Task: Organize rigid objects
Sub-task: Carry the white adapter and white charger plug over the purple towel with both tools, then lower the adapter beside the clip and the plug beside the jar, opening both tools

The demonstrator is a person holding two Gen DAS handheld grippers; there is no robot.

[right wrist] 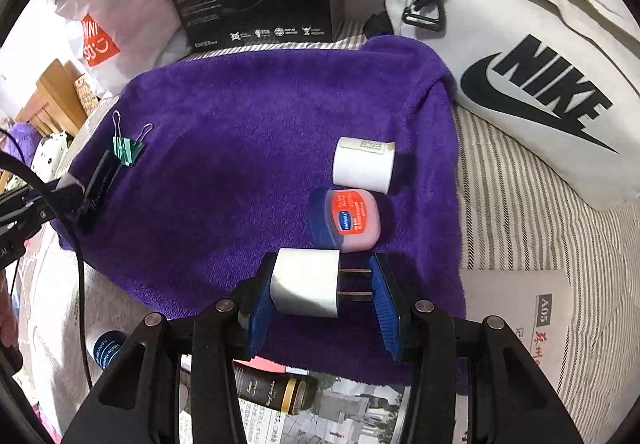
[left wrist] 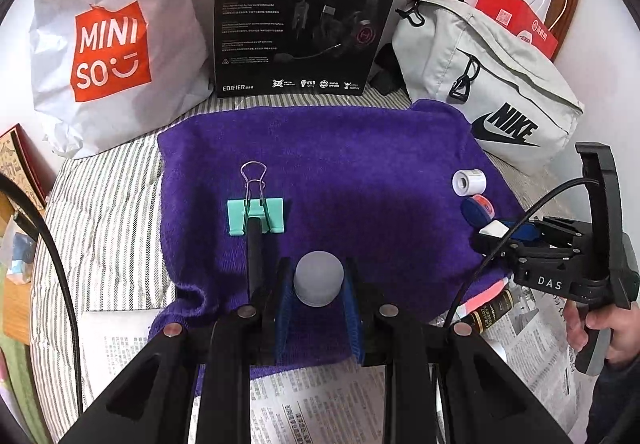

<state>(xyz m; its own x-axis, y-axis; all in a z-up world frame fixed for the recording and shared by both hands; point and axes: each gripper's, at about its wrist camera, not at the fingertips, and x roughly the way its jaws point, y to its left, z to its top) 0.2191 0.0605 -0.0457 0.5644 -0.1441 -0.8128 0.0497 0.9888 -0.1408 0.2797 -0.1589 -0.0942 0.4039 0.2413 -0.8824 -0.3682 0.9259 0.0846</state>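
Observation:
A purple towel [left wrist: 360,164] holds the objects. My left gripper [left wrist: 319,284] is shut on a grey round knob-like object [left wrist: 319,278] just above the towel's near edge. A teal binder clip [left wrist: 256,214] and a black stick [left wrist: 254,256] lie just left of it. My right gripper [right wrist: 320,286] is shut on a white plug adapter [right wrist: 306,286], prongs pointing right. Just beyond lie a pink lip-balm tub [right wrist: 352,220] and a white roll [right wrist: 364,164]. The right gripper also shows in the left wrist view [left wrist: 504,234].
A Miniso bag [left wrist: 108,52], a black headset box [left wrist: 304,12] and a grey Nike bag [left wrist: 492,84] stand behind the towel. Newspaper [left wrist: 320,404] and small bottles [right wrist: 276,390] lie in front. The striped sheet [right wrist: 516,204] surrounds the towel.

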